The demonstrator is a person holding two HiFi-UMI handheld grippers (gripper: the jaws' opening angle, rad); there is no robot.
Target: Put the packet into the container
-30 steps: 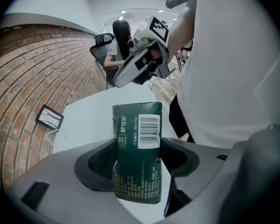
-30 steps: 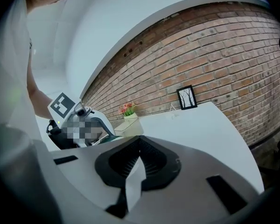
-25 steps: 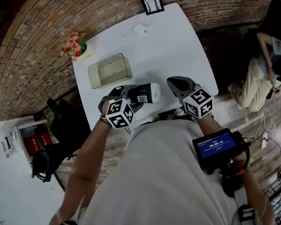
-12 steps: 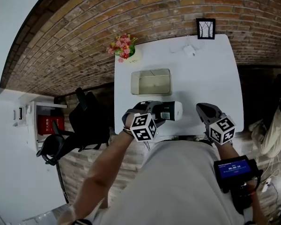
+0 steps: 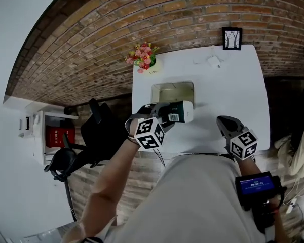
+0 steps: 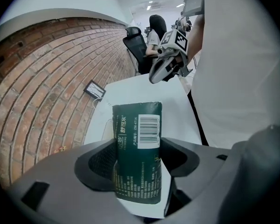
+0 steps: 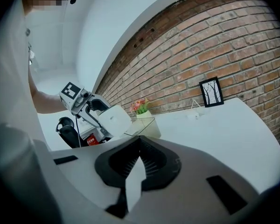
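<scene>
A dark green packet with a white barcode label lies crosswise in my left gripper, whose jaws press on its sides. In the left gripper view the packet stands up between the two dark pads. It hangs just at the near rim of the clear rectangular container on the white table. My right gripper hovers over the table's near right part, shut and empty; its pads meet at the tips. From the right gripper view the container stands beyond the packet's white end.
A pot of pink flowers stands at the table's far left corner, a small framed picture at the far right, a white plug with cord near it. A black office chair sits left of the table. Brick wall behind.
My left gripper has carried the packet up and away from me, toward the container's near rim. The right gripper has shifted slightly. The head view has swung, so the table sits squarer.
</scene>
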